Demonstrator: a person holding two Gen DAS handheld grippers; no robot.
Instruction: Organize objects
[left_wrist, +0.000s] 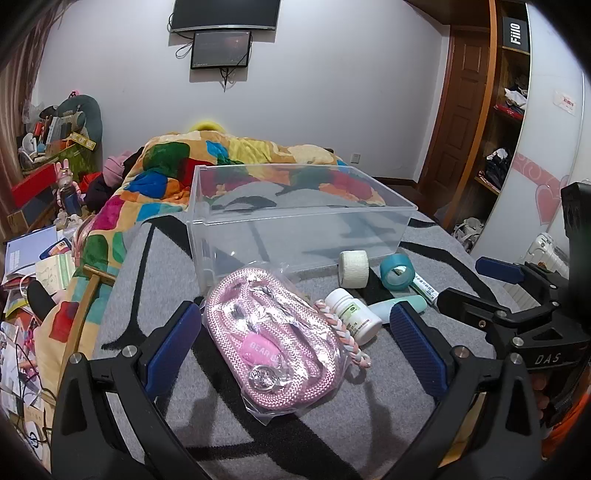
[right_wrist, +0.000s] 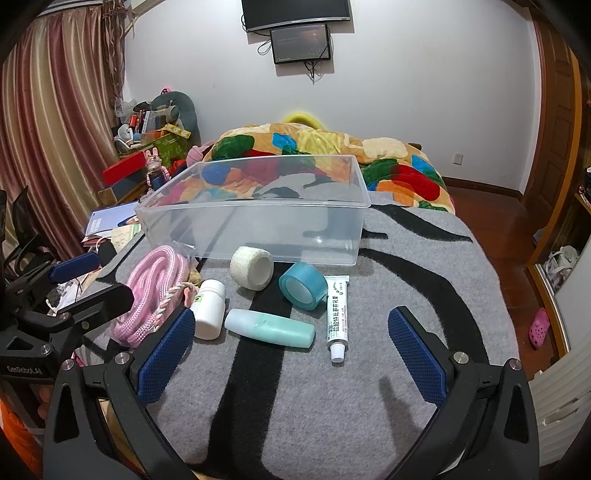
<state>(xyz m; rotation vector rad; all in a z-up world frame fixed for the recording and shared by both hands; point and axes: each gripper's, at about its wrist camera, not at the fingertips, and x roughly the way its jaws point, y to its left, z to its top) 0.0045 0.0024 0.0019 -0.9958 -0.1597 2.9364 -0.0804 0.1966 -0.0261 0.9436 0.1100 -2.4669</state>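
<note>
A clear plastic bin (left_wrist: 295, 221) (right_wrist: 258, 221) stands empty on the grey blanket. In front of it lie a bagged pink rope (left_wrist: 273, 343) (right_wrist: 147, 302), a white pill bottle (left_wrist: 354, 310) (right_wrist: 208, 308), a white bandage roll (left_wrist: 354, 267) (right_wrist: 252, 267), a teal tape roll (left_wrist: 397, 271) (right_wrist: 301, 284), a mint tube (right_wrist: 269, 328) and a white ointment tube (right_wrist: 336, 317). My left gripper (left_wrist: 295, 343) is open, its fingers either side of the pink rope bag. My right gripper (right_wrist: 295, 350) is open and empty, just before the mint tube.
A colourful quilt (left_wrist: 229, 158) lies behind the bin. Clutter of books and boxes (left_wrist: 33, 258) fills the left side of the bed. A wooden wardrobe (left_wrist: 506, 110) stands at the right. The blanket's near part (right_wrist: 314, 413) is bare.
</note>
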